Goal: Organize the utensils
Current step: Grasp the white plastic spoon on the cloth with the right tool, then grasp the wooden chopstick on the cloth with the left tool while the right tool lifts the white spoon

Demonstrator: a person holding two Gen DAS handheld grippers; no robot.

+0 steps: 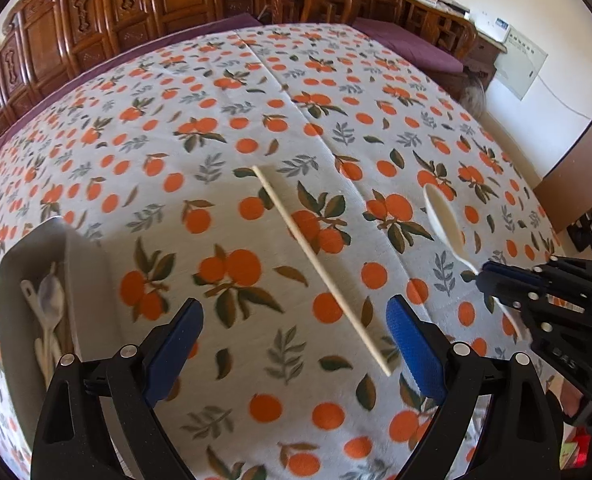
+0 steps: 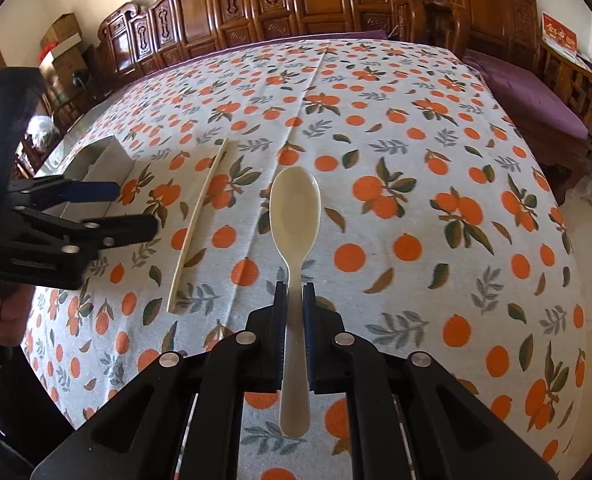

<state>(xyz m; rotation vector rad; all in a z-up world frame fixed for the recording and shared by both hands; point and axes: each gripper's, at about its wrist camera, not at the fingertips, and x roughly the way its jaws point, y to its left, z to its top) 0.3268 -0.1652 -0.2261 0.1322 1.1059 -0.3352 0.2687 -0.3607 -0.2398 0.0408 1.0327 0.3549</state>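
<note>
The right tool (image 2: 294, 292) grips a cream spoon (image 2: 294, 216) by the handle, its two blue-padded fingers (image 2: 280, 320) pressed against either side of the stem, bowl pointing away over the desk (image 2: 416, 120) and its orange-print cloth. The spoon's handle end pokes back past the fingers toward the camera. The left tool (image 1: 296, 344) hangs with its jaws spread wide and nothing between them, above the near end of a single pale chopstick (image 1: 320, 268) that lies flat on the cloth, slanting away. To the far left of the desk sits a grey tray (image 1: 87, 280) holding white spoons (image 1: 49, 312), well apart from the gripped spoon. Seen from the left wrist camera, the right tool and its spoon sit right of the chopstick. Carved wooden furniture (image 2: 296, 0) lines the wall behind.
</note>
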